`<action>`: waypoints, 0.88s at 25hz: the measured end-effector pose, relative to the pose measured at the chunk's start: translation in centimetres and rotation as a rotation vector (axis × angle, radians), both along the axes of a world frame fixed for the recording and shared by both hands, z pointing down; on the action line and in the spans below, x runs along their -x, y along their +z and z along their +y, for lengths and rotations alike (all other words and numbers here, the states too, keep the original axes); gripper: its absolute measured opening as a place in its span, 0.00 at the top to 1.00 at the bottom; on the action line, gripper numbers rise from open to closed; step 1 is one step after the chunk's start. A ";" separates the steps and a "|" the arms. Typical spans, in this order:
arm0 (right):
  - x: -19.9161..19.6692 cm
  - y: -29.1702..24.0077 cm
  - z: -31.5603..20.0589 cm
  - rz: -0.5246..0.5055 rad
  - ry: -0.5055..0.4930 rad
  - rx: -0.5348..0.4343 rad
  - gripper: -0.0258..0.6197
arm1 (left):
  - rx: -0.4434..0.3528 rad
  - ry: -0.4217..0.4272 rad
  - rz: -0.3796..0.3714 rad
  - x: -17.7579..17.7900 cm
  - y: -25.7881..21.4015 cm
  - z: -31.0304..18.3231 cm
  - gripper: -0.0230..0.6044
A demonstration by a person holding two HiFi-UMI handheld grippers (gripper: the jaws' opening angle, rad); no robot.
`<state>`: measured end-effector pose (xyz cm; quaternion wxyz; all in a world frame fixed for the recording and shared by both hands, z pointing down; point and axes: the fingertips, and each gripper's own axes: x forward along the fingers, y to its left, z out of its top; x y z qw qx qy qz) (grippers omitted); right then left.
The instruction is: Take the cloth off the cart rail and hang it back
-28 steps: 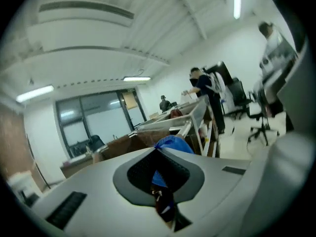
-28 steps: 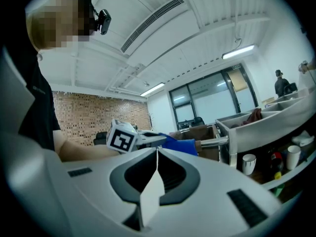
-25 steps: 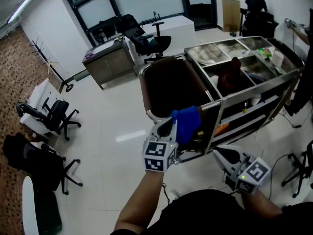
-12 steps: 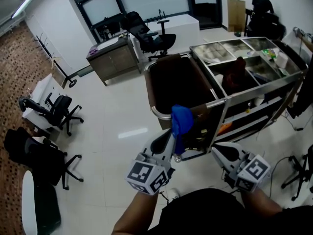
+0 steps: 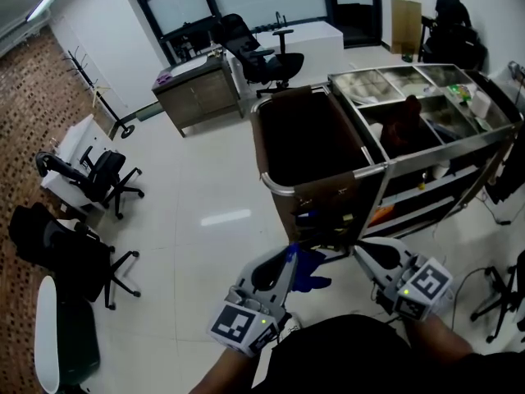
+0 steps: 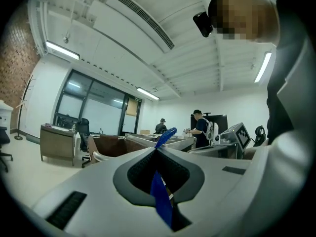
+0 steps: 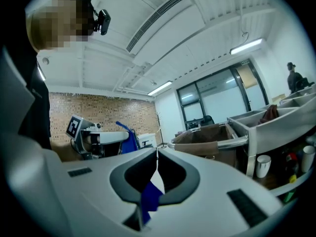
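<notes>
My left gripper is low in front of the person and shut on the blue cloth. The bunched cloth hangs beside the jaw tips, clear of the cart rail. In the left gripper view a blue tip of the cloth sticks out past the shut jaws. My right gripper hangs near the cart's lower front corner, shut and not touching the cloth. From the right gripper view its shut jaws point at the rail, with the cloth at the left.
The steel cart carries a brown bag behind the rail, with top trays and shelves holding several items. Office chairs stand at the left. A desk and a person are at the back.
The left gripper has pulled the blue cloth off the cart rail and drawn it down and back toward the person. The right gripper has barely moved.
</notes>
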<state>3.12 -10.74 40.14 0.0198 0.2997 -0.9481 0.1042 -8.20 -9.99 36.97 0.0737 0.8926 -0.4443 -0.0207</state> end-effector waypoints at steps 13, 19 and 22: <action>0.3 0.3 0.5 0.020 -0.025 0.012 0.93 | -0.040 0.009 -0.095 -0.8 1.0 5.2 0.95; -0.2 0.0 0.8 0.019 -0.015 0.005 0.93 | -0.026 0.013 -0.094 -1.1 1.2 4.9 0.95; -0.4 0.0 0.9 0.019 -0.010 0.009 0.93 | -0.031 0.008 -0.114 -1.1 1.2 4.6 0.95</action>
